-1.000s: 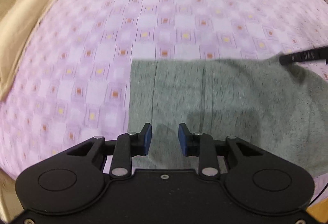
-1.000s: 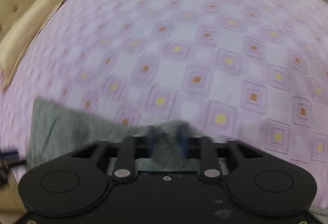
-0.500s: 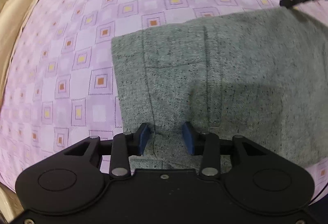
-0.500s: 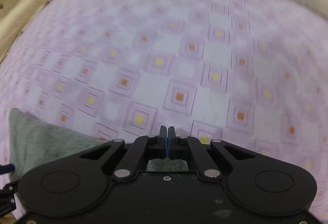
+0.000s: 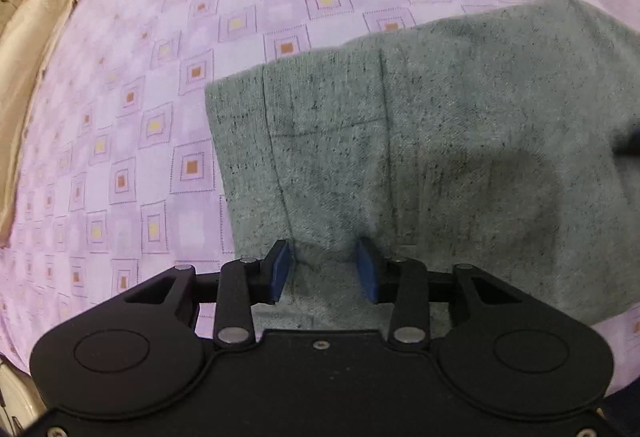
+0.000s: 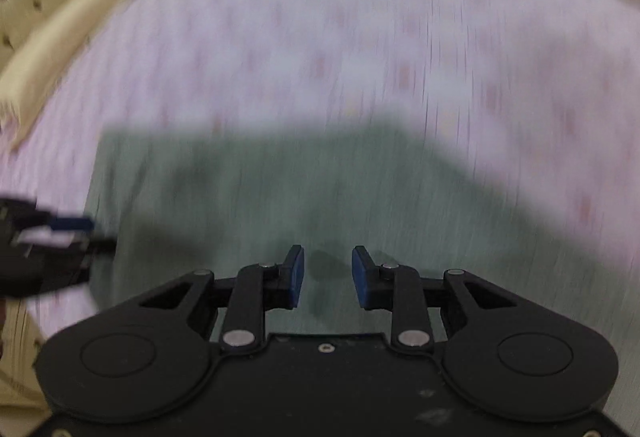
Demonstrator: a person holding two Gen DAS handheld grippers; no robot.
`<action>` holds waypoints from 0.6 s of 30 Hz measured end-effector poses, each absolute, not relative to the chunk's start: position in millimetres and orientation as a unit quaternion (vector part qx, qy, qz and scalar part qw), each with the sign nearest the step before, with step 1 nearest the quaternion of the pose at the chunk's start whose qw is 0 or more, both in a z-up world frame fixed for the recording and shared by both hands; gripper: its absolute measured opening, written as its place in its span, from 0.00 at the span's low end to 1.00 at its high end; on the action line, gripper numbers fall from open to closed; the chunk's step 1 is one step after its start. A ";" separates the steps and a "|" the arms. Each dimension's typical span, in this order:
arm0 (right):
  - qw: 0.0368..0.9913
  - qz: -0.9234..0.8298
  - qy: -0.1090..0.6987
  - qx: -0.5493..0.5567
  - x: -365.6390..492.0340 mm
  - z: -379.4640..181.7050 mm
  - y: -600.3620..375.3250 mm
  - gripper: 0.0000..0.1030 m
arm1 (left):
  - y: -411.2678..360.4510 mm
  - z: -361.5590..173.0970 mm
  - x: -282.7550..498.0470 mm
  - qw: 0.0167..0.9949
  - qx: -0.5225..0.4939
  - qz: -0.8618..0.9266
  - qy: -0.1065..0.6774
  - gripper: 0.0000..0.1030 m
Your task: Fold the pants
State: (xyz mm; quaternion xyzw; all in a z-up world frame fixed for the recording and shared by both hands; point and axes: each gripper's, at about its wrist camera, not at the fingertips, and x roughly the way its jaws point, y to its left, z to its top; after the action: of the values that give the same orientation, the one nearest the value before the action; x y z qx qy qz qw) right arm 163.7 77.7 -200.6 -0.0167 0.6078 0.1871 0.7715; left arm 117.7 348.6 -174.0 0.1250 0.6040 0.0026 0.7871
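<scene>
Grey pants (image 5: pixel 420 157) lying flat on the purple-checked bed (image 5: pixel 140 117) — soft, limp knit, likely light and best pinched at a corner or hem. Seams running away from the left gripper (image 5: pixel 325 269) (long axis hard to judge). Fingers apart on both, right gripper (image 6: pixel 328 277) included — nothing clamped.

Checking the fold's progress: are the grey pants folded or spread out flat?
Folded. The pants lie as a compact block on the bedsheet, no separate legs showing; layers cannot be counted.

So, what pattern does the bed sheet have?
The pale purple bed sheet shows a grid of orange and yellow squares, clearest in the left wrist view.
</scene>
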 end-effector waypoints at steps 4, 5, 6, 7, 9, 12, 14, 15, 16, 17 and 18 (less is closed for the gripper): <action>0.743 0.195 0.640 -0.003 116.8 -201.5 62.0 0.27 | 340.0 -157.3 114.8 0.791 0.147 0.005 0.594 0.42; 0.751 0.190 0.632 0.004 111.7 -195.9 54.8 0.26 | 334.9 -148.3 113.0 0.803 0.147 0.006 0.578 0.42; 0.768 0.173 0.617 0.014 107.6 -186.7 43.1 0.26 | 329.2 -139.8 112.3 0.813 0.145 0.000 0.563 0.42; 0.783 0.150 0.603 0.026 104.5 -180.3 30.8 0.26 | 321.0 -132.7 112.3 0.822 0.142 -0.010 0.552 0.42; 0.804 0.094 0.584 0.053 101.0 -176.0 -1.3 0.26 | 301.0 -125.8 112.8 0.830 0.129 -0.037 0.541 0.42; 0.817 0.012 0.573 0.064 100.2 -180.0 -52.0 0.26 | 264.9 -140.2 114.3 0.816 0.131 -0.073 0.558 0.46; 0.816 -0.037 0.573 0.064 92.9 -185.6 -90.1 0.26 | 247.2 -155.5 109.1 0.803 0.146 -0.063 0.574 0.46; 0.810 -0.062 0.579 0.066 86.6 -189.3 -112.9 0.26 | 238.6 -168.4 109.3 0.790 0.166 -0.052 0.588 0.46; 0.804 -0.082 0.585 0.066 80.5 -193.6 -130.3 0.26 | 232.2 -177.4 109.7 0.782 0.188 -0.044 0.593 0.46; 0.797 -0.100 0.592 0.066 73.9 -196.2 -150.0 0.26 | 224.0 -180.1 108.6 0.781 0.210 -0.037 0.587 0.46; 0.795 -0.110 0.592 0.069 70.6 -195.1 -164.6 0.23 | 216.4 -179.6 107.5 0.779 0.226 -0.031 0.584 0.45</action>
State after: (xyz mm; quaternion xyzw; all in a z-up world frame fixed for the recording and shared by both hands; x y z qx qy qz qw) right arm 70.6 -164.6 -195.1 0.0692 0.5922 -0.1098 0.7953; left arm 107.5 216.4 -179.6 0.2262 0.5840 -0.0306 0.7790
